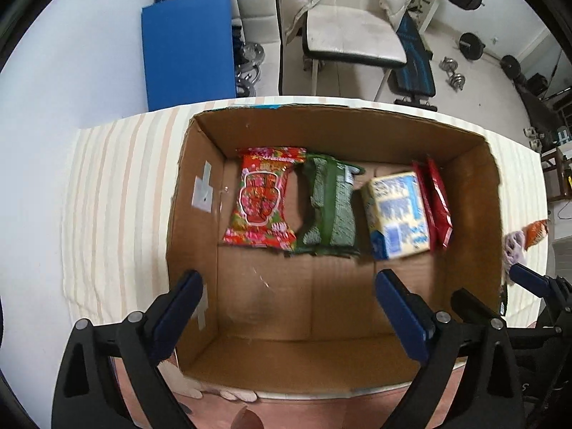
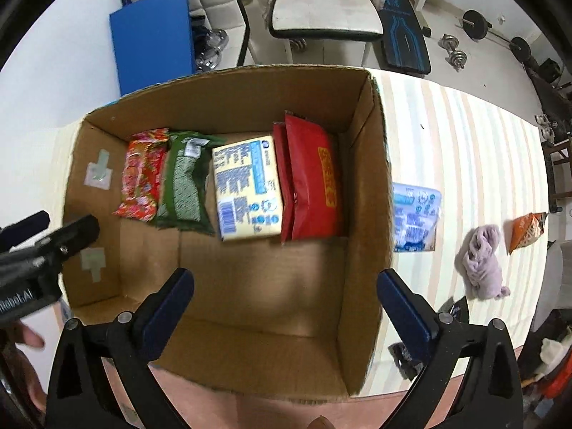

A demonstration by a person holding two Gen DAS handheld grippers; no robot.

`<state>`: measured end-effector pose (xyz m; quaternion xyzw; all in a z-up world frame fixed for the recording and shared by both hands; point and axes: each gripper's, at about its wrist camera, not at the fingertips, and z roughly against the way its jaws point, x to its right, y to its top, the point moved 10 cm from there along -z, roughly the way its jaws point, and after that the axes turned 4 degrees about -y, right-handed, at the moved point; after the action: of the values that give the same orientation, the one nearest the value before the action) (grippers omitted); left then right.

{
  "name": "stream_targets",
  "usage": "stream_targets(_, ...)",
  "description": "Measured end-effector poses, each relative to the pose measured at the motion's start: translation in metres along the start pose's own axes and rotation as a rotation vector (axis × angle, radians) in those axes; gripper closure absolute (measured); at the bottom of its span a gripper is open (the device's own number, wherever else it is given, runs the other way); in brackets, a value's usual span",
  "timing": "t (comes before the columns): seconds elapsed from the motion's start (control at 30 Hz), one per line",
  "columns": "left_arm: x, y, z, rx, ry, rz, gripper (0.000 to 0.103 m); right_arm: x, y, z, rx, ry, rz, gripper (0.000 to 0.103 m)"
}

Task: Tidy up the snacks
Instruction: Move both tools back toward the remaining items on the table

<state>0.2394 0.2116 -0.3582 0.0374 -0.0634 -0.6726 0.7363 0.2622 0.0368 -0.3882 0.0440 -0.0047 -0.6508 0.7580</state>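
An open cardboard box [image 1: 332, 132] [image 2: 228, 89] sits on the striped table. Along its far side lie a red flowery packet [image 1: 261, 196] [image 2: 141, 175], a green packet [image 1: 330, 203] [image 2: 184, 182], a yellow-and-blue carton [image 1: 397, 211] [image 2: 246, 186] and red pouches [image 1: 438, 200] [image 2: 311, 178]. My left gripper [image 1: 287, 307] hovers open over the box's near half, holding nothing. My right gripper [image 2: 286, 304] is open and empty above the box's near right part. Outside the box, a blue-and-white packet [image 2: 416, 218] and an orange bag [image 2: 527, 227] [image 1: 535, 231] lie on the table.
A lilac cloth [image 2: 482, 261] lies between the blue packet and the orange bag. A dark wrapper [image 2: 404, 355] sits near the table's front edge. Behind the table stand a white chair [image 1: 350, 32], a blue panel [image 1: 187, 46] and gym weights [image 1: 454, 75].
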Motion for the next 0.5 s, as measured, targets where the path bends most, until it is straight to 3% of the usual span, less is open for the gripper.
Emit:
stream_targets(0.23, 0.030, -0.013, 0.050, 0.114, -0.025, 0.025, 0.004, 0.008, -0.022, 0.039, 0.056, 0.100, -0.032, 0.000)
stream_targets(0.37, 0.070, -0.003, 0.075, 0.175, 0.005, -0.077, 0.004, 0.036, -0.027, 0.065, 0.097, 0.160, -0.088, 0.000)
stream_targets(0.5, 0.124, 0.011, 0.080, 0.177, 0.006, -0.199, 0.004, 0.089, -0.033, 0.081, 0.116, 0.162, -0.146, 0.000)
